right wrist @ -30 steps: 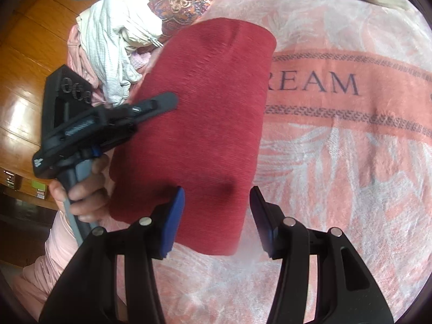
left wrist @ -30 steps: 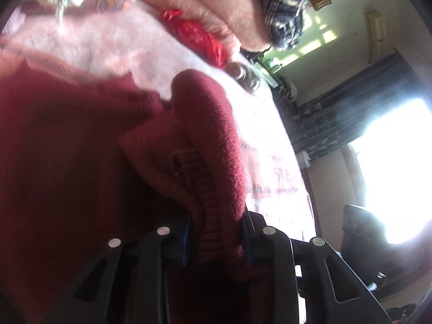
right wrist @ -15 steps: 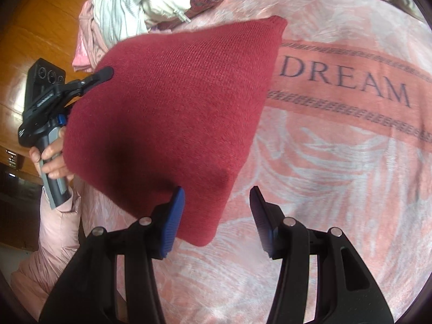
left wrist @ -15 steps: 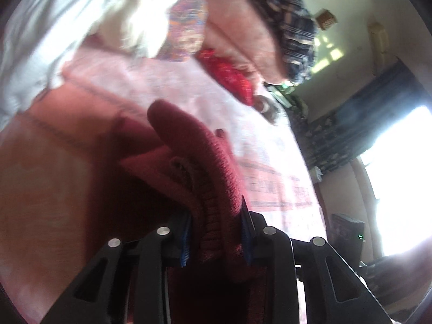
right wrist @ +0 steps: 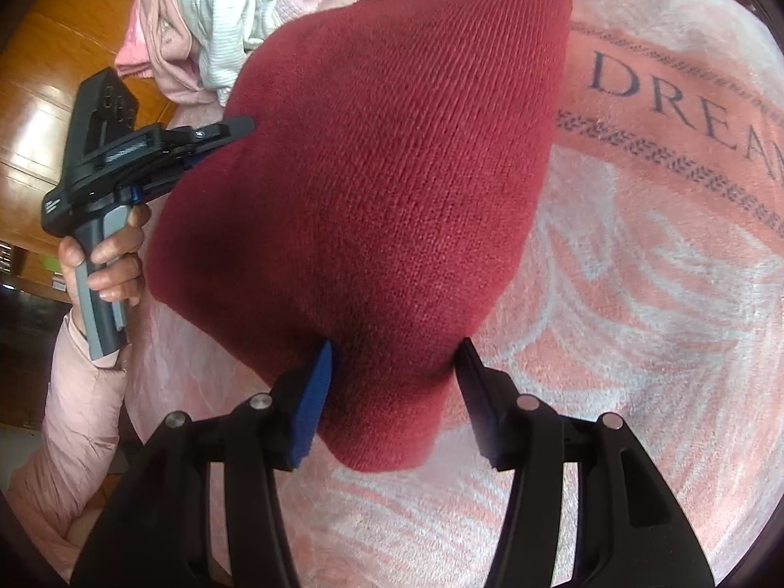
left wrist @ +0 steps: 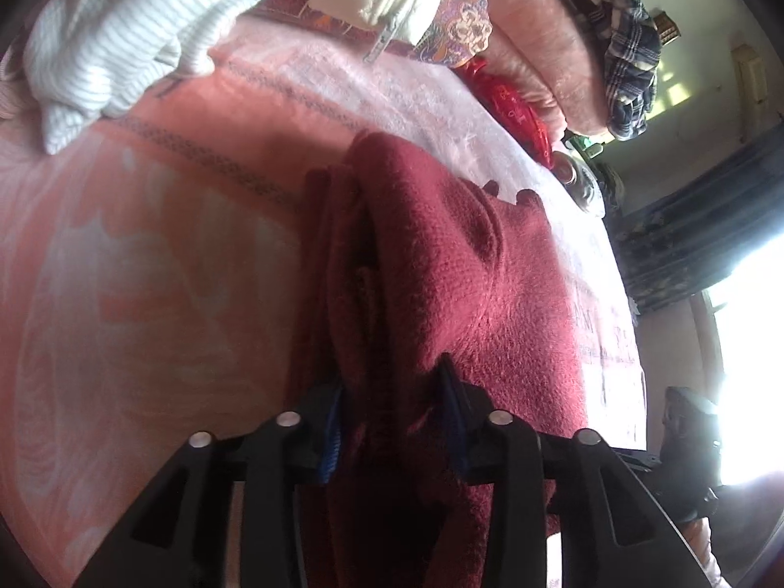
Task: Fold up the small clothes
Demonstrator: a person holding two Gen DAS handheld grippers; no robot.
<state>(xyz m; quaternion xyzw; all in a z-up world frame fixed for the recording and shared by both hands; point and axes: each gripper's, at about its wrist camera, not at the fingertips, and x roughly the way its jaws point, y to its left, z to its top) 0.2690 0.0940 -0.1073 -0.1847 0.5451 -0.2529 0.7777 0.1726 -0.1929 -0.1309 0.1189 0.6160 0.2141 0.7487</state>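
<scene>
A folded dark red knit sweater point(right wrist: 392, 171) lies on the pink DREAM blanket point(right wrist: 637, 294). My left gripper point(left wrist: 392, 392) has a thick fold of the sweater point(left wrist: 441, 269) between its pads; its jaws are opening, and the cloth still fills the gap. In the right wrist view that gripper point(right wrist: 230, 130) meets the sweater's left edge, held by a hand point(right wrist: 108, 255). My right gripper point(right wrist: 397, 362) hangs over the sweater's near corner. Its jaws are opening slightly, wide apart, with the cloth lying under and between the pads, not pinched.
A pile of white, striped and pink clothes point(right wrist: 220, 14) sits at the blanket's far left edge, also seen as a pile point(left wrist: 122, 34) in the left wrist view. A bright red item point(left wrist: 514, 103) and plaid cloth point(left wrist: 622, 39) lie farther back. Wooden floor point(right wrist: 39, 98) is on the left.
Both grippers have sunk closer to the blanket, and the sweater has swung round so one corner points at the right gripper. The left jaws have widened around the fold.
</scene>
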